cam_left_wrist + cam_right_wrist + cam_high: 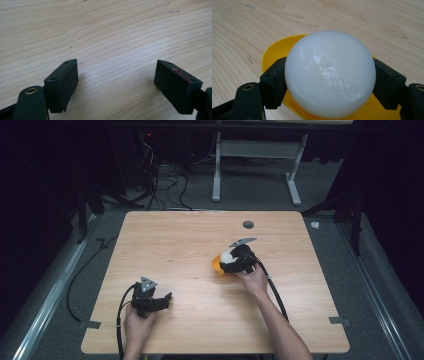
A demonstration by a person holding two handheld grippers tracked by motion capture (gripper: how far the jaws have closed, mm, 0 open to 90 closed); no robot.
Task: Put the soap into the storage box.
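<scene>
Keep the right hand-held gripper (329, 82) level and squeeze no harder, since its jaws pinch the white dome (329, 75) at its widest sides, just above the yellow dish (272, 53) beneath it. The dome looks smooth, glossy and rounded, likely slippery. The left hand-held gripper (116, 82) rests spread over bare surface (105, 30)

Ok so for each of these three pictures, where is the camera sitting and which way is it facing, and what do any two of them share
High view: above the person's side, facing forward and down on the table; both forearms, left gripper and right gripper show.
Left gripper view: rides on the left gripper, facing down at bare wood between its open fingers.
Right gripper view: rides on the right gripper, facing the white ball that its fingers clamp over the yellow dish.
Shared: the high and right gripper views both show ball and dish.
</scene>
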